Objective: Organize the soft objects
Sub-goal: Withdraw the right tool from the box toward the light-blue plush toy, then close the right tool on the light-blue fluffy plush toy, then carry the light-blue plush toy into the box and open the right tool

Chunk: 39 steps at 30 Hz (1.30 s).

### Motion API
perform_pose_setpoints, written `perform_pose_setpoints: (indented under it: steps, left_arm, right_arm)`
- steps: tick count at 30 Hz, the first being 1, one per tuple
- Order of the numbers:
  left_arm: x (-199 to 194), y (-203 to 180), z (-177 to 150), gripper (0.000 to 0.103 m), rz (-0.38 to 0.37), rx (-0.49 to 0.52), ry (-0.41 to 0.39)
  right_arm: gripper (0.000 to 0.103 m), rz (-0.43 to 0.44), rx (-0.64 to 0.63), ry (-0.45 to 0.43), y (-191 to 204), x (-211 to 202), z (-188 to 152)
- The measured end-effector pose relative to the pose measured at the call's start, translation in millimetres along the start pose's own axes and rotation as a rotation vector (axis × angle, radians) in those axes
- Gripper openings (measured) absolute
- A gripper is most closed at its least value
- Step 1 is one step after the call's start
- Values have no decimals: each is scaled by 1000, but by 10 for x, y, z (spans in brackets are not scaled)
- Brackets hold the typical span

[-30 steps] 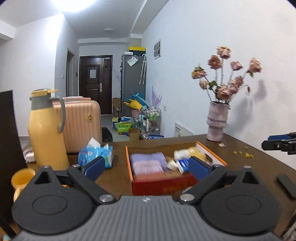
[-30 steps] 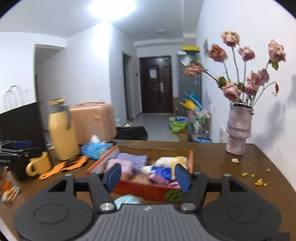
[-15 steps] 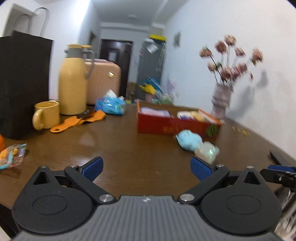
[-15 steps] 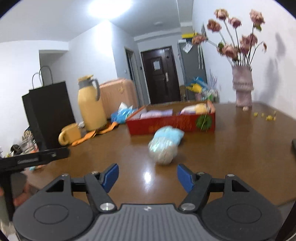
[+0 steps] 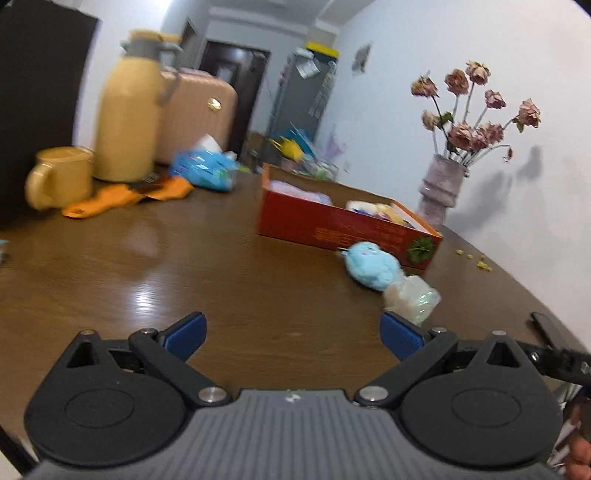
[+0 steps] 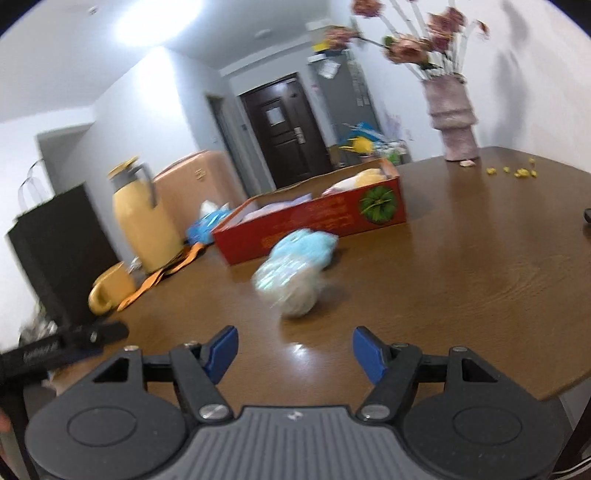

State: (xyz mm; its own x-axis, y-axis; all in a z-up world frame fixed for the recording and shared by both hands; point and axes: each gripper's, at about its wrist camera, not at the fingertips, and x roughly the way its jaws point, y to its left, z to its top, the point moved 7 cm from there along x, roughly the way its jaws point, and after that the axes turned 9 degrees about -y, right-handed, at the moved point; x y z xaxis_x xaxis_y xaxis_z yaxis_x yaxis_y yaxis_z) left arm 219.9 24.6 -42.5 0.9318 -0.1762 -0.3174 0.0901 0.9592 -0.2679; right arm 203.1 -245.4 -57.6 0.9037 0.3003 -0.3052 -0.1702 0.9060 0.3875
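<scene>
Low over the table (image 6: 480, 258), both grippers (image 5: 291, 332) (image 6: 293, 349) empty, jaws apart.

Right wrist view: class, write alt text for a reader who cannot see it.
An open right claw hovers over a brown table, aimed at a plastic-wrapped soft bundle touching a blue plush toy. Behind them stands a red box holding more soft items.

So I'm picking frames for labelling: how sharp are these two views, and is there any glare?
Left wrist view: mug and flask smeared, flowers fairly crisp, a light patch glaring on the table. Right wrist view: blurrier, the blue plush and bagged item streaked, ceiling light blown out. Both bend straight lines at the edges.
</scene>
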Motion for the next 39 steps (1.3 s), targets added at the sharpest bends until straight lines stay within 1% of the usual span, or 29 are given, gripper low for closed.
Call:
perform_pose_setpoints:
  steps: [3,7,8,9,10,11,13,15,16,17,18,20,21,22,23,25,27,29,32,34,39]
  left_arm:
    - [347,-119,124,101,-47,-7,22]
    - [887,-245,254,91,-46,8,44]
    - [1032,-275,267,85,-54,8,62]
    - [1189,-305,277,82,-66,0,90]
    - [1323,-337,282,79,-82,-11,115]
    - [1477,-367,287,77,-102,-31,148]
    - [1726,-439,287,77,-144,-79,207]
    - [1906,-503,291,73,-174,-111,241]
    - [1994,-528,288,69,-186,-117,248]
    - [2068,-546,280,63,-192,-118,254]
    - [2131,-556,264,59,-197,-120,261]
    - [2248,-561,189,35,-225,-141,296]
    - [2282,-559,149,32,-240,-161,322]
    - [2296,-537,123,32,-249,-188,328]
    - [2298,-516,123,31,-252,-204,328]
    - [2315,-470,130,29,-258,-240,334]
    - [2324,-448,139,28,-257,-253,333]
    - [2310,-463,157,27,-252,-240,325]
    - [2180,-511,264,27,-257,-219,280]
    - [2020,-547,369,27,-268,-213,238]
    - [1486,-628,554,27,-309,-204,155]
  right_arm:
    - [68,-13,34,-3,-157,274,221]
    - [68,0,59,22,-309,774,471]
    - [68,4,62,33,-343,924,514]
    - [67,6,66,46,-371,1065,550]
    - [65,13,71,61,-393,1216,572]
    - [63,21,74,75,-414,1361,602]
    - [63,37,88,104,-451,1646,633]
    - [61,58,109,136,-475,1889,627]
    - [57,66,122,150,-484,1996,615]
    - [53,74,133,168,-491,2103,593]
    - [52,81,142,183,-483,2175,557]
    - [43,102,173,212,-480,2319,491]
    - [43,124,198,224,-481,2367,464]
    - [40,144,226,234,-480,2401,443]
    - [39,154,248,235,-478,2420,430]
    - [37,159,247,227,-462,2433,417]
    - [34,161,242,223,-438,2445,412]
    - [33,157,229,218,-414,2428,434]
    - [33,159,215,190,-343,2332,523]
    - [33,174,198,162,-256,2207,625]
    - [33,215,151,91,13,1712,836]
